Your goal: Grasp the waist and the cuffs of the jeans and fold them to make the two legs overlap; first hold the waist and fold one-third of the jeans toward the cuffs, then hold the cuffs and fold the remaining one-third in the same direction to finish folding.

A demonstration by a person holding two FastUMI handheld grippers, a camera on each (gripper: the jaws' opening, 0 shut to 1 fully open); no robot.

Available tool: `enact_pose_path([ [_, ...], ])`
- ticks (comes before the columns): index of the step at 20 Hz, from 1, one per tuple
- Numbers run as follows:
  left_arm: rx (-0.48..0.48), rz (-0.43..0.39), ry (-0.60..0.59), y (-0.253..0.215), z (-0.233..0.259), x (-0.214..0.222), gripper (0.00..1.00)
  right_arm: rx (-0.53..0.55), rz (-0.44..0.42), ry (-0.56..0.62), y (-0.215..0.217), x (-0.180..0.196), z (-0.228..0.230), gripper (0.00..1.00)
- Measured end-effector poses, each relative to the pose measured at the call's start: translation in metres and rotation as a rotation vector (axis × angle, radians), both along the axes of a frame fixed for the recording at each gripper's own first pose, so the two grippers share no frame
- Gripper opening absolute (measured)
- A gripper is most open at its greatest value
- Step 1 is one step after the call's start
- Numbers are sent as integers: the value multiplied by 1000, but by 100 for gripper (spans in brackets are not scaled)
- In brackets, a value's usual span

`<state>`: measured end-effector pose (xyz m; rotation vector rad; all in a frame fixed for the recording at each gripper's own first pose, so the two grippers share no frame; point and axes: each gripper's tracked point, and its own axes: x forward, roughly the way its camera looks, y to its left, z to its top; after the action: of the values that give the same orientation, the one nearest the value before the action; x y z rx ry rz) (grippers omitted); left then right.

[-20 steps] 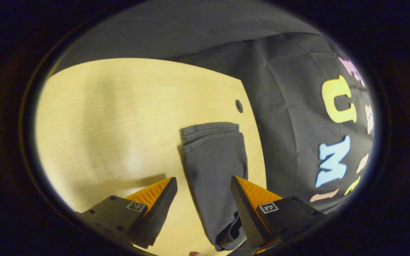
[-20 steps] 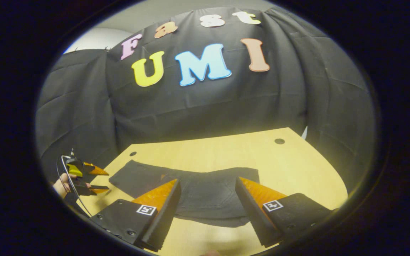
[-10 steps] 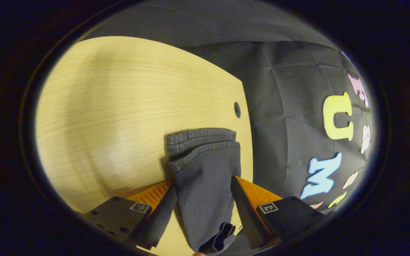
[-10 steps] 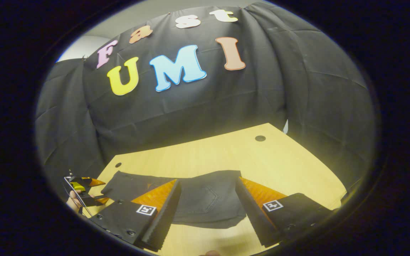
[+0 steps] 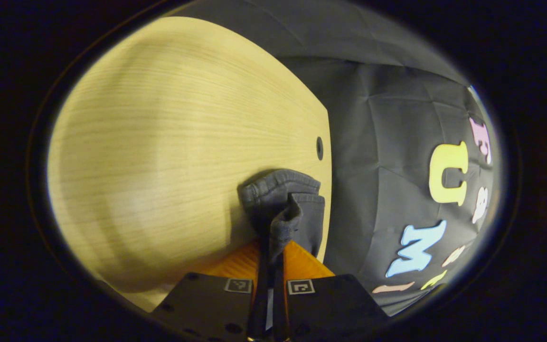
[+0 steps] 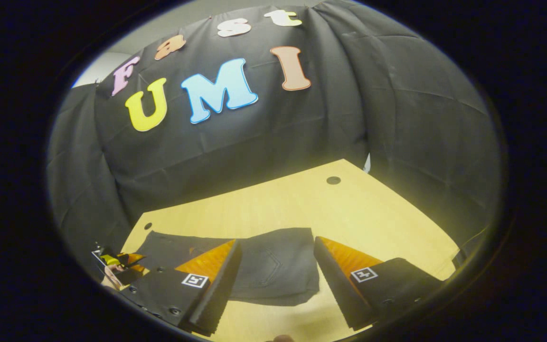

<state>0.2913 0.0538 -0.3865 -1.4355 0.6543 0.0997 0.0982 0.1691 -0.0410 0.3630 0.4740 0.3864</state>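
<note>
On my left side, the left gripper point(image 5: 269, 247) is clenched on the cuff end of the dark charcoal denim jeans point(image 5: 280, 206): both fingers press together on a pinch of fabric that stands up between them, and the hemmed cuffs bunch just beyond the tips. That bundle sits on the pale wood-grain table point(image 5: 169, 142), close to its edge and just short of a small round hole in the tabletop point(image 5: 319, 148). In the right gripper view I can make out the same left gripper point(image 6: 119, 260) far off at the lower left, with a bit of the hand holding it, at the cuff end of the garment.

Moving right, the jeans point(image 6: 264, 270) lie flat across the table point(image 6: 349, 213), legs stretched toward the left and the seat with a stitched back pocket facing up nearer me. The right gripper point(image 6: 276, 280) is released, its fingers spread wide and hovering astride the waist end without pressing on it; the cloth shows plainly in the gap.

I judge this to be the opening grasp: cuffs secured, waist not yet taken. Next I need to lower the right gripper onto the waist edge and close it on the fabric. Both hands can then lift and carry one leg over the other.
</note>
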Motion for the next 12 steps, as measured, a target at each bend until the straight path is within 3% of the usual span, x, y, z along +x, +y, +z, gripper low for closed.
enact_pose_path([
  [1, 1, -9, -22, -1, 10, 0, 8, 0, -3, -6, -1, 2, 2, 93],
  [6, 51, -31, -164, -19, 85, -6, 8, 3, 37, -53, -7, 9, 9, 93],
  [12, 192, -153, -369, -100, 202, -48, 8, 75, 87, -81, -19, 24, 20, 93],
])
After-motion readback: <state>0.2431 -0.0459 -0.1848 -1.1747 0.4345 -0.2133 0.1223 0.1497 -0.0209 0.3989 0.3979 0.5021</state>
